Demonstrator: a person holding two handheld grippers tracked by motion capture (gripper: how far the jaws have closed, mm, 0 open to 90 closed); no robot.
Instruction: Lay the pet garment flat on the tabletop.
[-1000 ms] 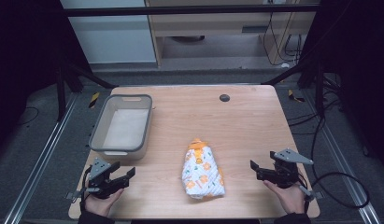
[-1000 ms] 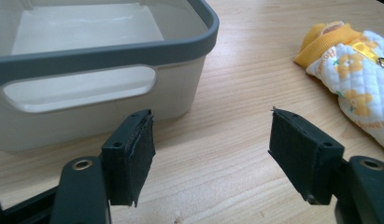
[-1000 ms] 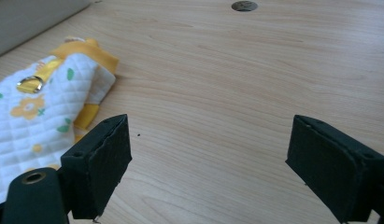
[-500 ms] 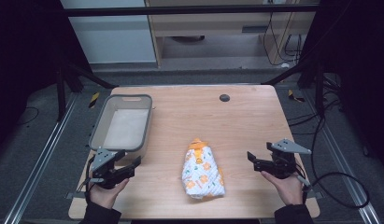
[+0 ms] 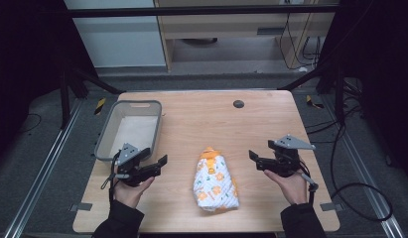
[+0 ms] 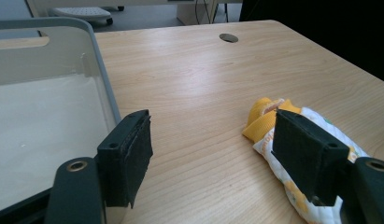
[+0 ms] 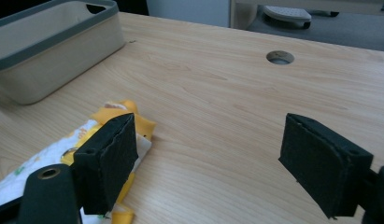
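High view had the folded cloth bundle [image 5: 215,180] lying near the front middle of the counter [image 5: 201,119], white with orange print and an orange edge at its far end, its long axis running roughly front to back with a slight tilt. It sat between the two grippers and touched neither. The left gripper [image 5: 157,165] hung to its left, just in front of the grey bin [image 5: 128,130], with its jaws spread and nothing in them; the right gripper [image 5: 256,158] hung to its right, also spread and empty. Honestly they looked about equally near to me, maybe the left one a hair closer, so a grab from either side would have come across the bundle's short width. Left gripper view showed the bundle [image 6: 292,154] off to the right, partly covered by that gripper's own right jaw, and the bin [image 6: 49,121] cut off at the left edge. Right gripper view had the bundle [image 7: 54,149] down low on the left, mostly tucked behind the left jaw, so how many layers it had or whether anything was wrapped inside was hard to make out.
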